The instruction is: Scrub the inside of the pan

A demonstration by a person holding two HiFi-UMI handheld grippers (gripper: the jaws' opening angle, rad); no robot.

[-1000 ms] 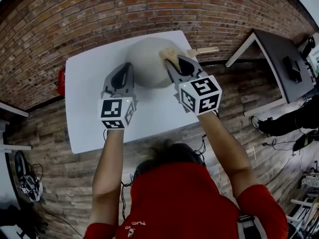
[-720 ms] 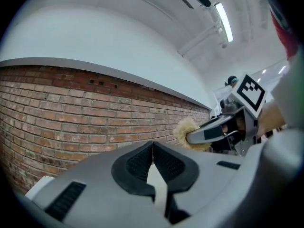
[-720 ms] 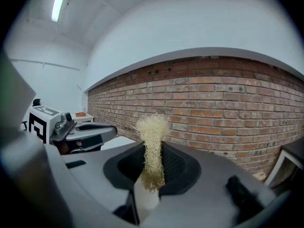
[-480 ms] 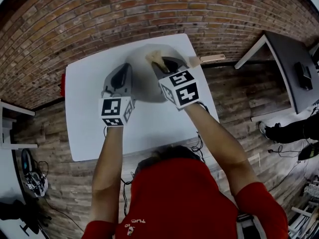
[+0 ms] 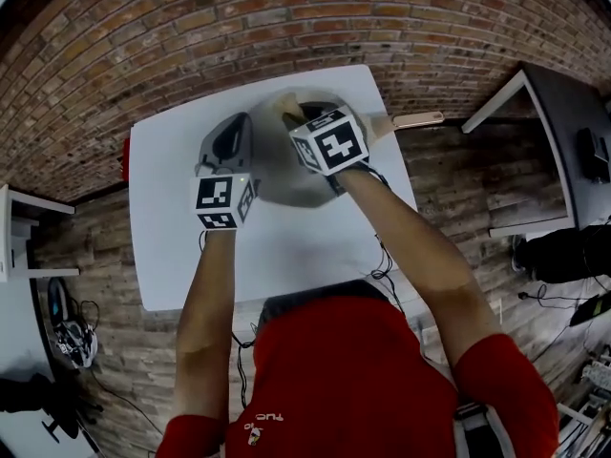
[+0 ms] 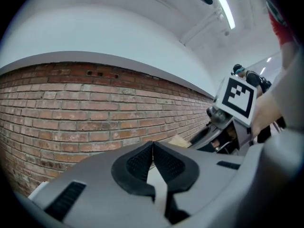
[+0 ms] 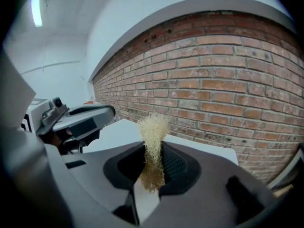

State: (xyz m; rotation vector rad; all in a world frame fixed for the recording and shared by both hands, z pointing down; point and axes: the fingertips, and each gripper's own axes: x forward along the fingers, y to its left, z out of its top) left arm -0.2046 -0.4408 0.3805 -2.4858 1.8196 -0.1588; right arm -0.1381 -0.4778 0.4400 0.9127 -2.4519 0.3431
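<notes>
The grey pan (image 5: 277, 177) lies on the white table (image 5: 172, 246), its wooden handle (image 5: 417, 119) pointing right. My right gripper (image 5: 292, 114) is over the pan's far part, shut on a beige fibrous scrubber (image 5: 285, 109). In the right gripper view the scrubber (image 7: 153, 129) stands up between the pads of my right gripper (image 7: 153, 151). My left gripper (image 5: 240, 125) rests at the pan's left rim. Its jaws meet in the left gripper view (image 6: 153, 145) with nothing showing between them. The pan's inside is mostly hidden by the right gripper.
A brick wall (image 5: 286, 27) runs right behind the table. A red object (image 5: 125, 153) sits at the table's left edge. A dark desk (image 5: 563, 127) stands to the right. Cables lie on the wooden floor (image 5: 458, 198).
My right gripper has swept left across the pan with the scrubber, from the right rim toward the far left part. The left gripper has stayed at the left rim.
</notes>
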